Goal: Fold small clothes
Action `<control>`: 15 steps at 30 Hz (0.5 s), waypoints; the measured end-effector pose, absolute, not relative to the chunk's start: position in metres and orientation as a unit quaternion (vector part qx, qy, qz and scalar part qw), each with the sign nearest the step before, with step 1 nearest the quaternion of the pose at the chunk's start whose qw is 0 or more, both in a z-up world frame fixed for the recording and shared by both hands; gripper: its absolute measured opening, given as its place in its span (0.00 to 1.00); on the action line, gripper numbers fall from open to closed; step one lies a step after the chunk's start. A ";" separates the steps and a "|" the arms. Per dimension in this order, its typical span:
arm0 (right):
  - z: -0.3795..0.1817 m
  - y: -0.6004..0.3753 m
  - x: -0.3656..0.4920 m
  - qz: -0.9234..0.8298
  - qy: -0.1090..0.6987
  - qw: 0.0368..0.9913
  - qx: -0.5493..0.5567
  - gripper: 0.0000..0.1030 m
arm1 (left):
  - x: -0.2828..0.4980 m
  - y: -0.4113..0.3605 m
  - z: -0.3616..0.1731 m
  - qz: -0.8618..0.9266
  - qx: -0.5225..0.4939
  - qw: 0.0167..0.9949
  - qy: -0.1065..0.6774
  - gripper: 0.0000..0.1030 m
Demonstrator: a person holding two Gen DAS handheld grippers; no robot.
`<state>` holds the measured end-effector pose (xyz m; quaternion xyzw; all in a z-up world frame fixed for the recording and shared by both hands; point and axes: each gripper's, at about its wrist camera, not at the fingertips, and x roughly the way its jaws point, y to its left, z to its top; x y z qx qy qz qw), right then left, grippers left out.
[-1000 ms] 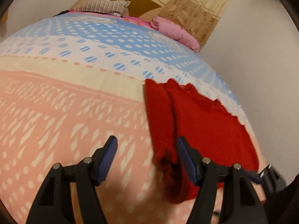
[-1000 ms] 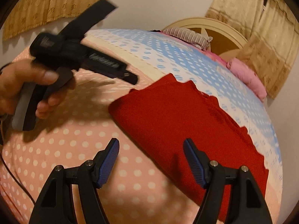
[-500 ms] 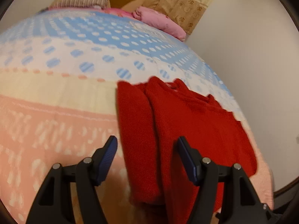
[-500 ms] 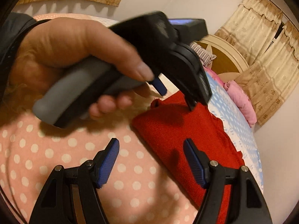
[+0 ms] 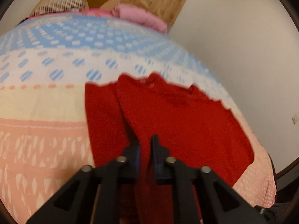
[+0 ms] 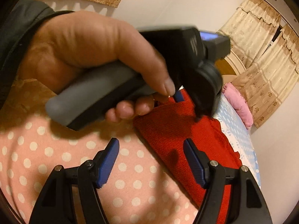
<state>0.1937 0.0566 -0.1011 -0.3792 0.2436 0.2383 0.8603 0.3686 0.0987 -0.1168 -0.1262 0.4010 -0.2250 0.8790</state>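
Two claws working one garment. Left gripper (image 5: 144,145) is sitting pinched shut on the near edge of the red knit sweater (image 5: 183,123), a ridge of cloth caught between its pads. Seen from the right wrist, the left hand (image 6: 89,56) is squeezing the grey handle at about 11 o'clock, tips buried in the sweater's corner.

Right gripper (image 6: 151,160) is hanging with jaws spread wide, nothing between them: left pad over the polka-dot bedspread (image 6: 56,158), right pad over the sweater's long edge at 3 o'clock.

Sweater is lying flat on the bed, already narrowed lengthwise, scalloped hem pointing toward 12 o'clock, pink pillow (image 5: 140,16) beyond it.

Judgement: the fold is starting. Doing it well likely means the right claw taking the matching near corner, both layers together, before either side lifts, then carrying both corners level toward 12 o'clock so the hem edges line up.
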 end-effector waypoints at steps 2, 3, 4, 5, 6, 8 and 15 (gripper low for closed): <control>-0.102 0.057 0.193 0.238 0.242 0.861 -0.380 0.69 | 0.360 0.106 -0.109 -0.228 -0.146 0.884 0.382 0.06; -0.102 0.057 0.193 0.238 0.241 0.861 -0.380 0.69 | 0.357 0.109 -0.109 -0.227 -0.151 0.884 0.381 0.06; -0.102 0.056 0.193 0.238 0.241 0.861 -0.379 0.69 | 0.356 0.111 -0.111 -0.222 -0.150 0.884 0.384 0.06; -0.102 0.056 0.193 0.239 0.241 0.861 -0.378 0.69 | 0.356 0.112 -0.114 -0.221 -0.148 0.882 0.388 0.06; -0.101 0.056 0.193 0.239 0.241 0.861 -0.378 0.69 | 0.356 0.112 -0.118 -0.217 -0.143 0.882 0.394 0.06; -0.102 0.056 0.193 0.237 0.240 0.861 -0.380 0.69 | 0.355 0.114 -0.122 -0.214 -0.147 0.881 0.396 0.06; -0.100 0.056 0.189 0.233 0.232 0.863 -0.383 0.70 | 0.355 0.111 -0.120 -0.206 -0.128 0.887 0.392 0.07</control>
